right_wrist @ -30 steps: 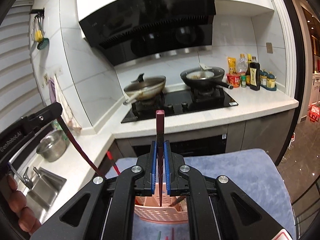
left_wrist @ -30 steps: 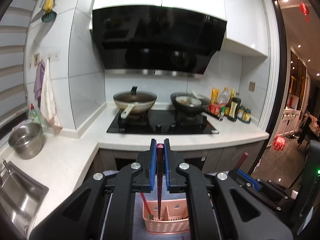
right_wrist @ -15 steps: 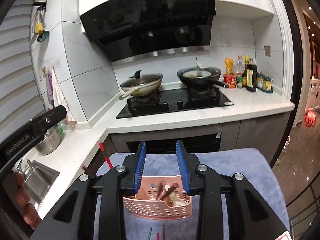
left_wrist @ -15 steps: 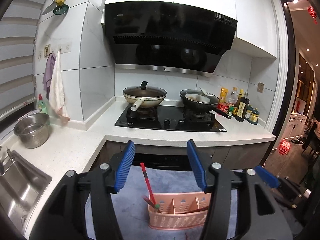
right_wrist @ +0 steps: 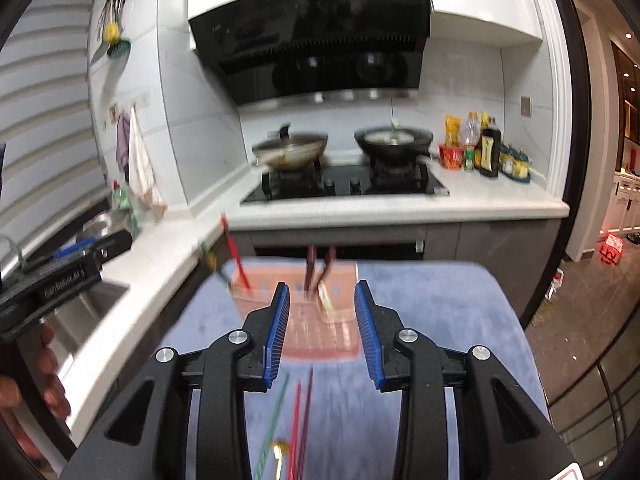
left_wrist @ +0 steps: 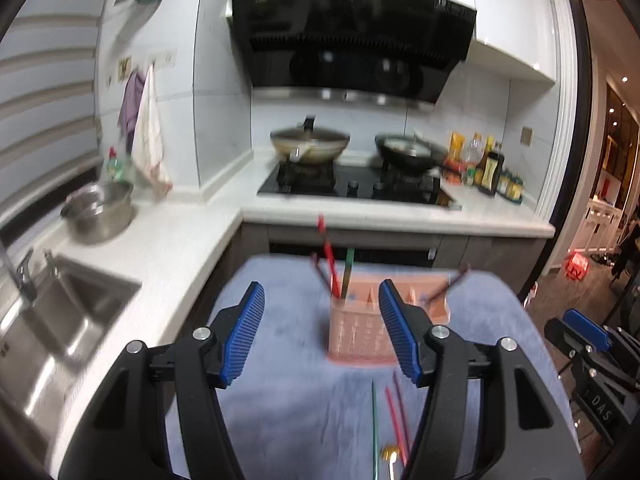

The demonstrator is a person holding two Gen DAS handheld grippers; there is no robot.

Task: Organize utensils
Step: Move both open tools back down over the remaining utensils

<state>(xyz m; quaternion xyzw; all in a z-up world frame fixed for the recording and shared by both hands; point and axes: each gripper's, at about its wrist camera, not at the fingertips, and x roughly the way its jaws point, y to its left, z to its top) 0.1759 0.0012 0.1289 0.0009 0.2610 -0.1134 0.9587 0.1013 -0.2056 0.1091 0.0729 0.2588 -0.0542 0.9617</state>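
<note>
Both claws — left claw and right claw — have just been opening, empty; line one up lengthwise over the loose chopsticks lying below it.

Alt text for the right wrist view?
The right tongs, open and empty, face a pink utensil basket on a blue cloth. Loose chopsticks lie on the cloth nearer the camera.

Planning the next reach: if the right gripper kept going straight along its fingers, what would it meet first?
Likely the pink slotted plastic utensil basket on the blue cloth, straight ahead of the open, empty right gripper. Blur leaves depth unclear.
</note>
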